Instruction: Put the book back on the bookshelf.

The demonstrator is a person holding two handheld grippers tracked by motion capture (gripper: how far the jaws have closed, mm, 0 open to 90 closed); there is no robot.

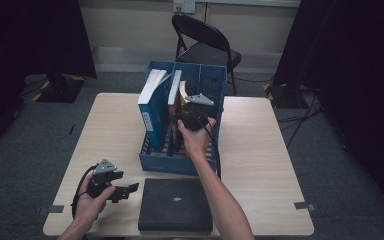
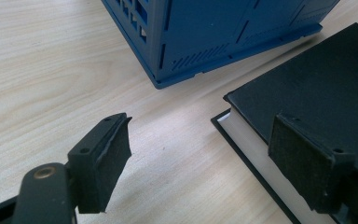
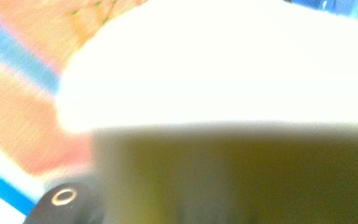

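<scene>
A blue file rack (image 1: 200,164) stands in the middle of the table with books upright in it: a blue-and-white book (image 1: 152,102) in the left slot and a dark one (image 1: 174,100) beside it. My right gripper (image 1: 186,109) reaches down into the rack at a third book (image 1: 182,89). That book's white page edge (image 3: 214,65) blurs close up in the right gripper view and hides the pads. My left gripper (image 1: 129,190) rests low at the table's front left, open, its jaws either side of the corner of a flat black book (image 1: 176,205) (image 2: 317,88) without touching it.
A black folding chair (image 1: 205,45) stands behind the table (image 1: 280,165). Cables lie on the floor at the right. The rack's corner (image 2: 205,28) is close ahead of my left gripper (image 2: 203,130). Bare tabletop lies left and right of the rack.
</scene>
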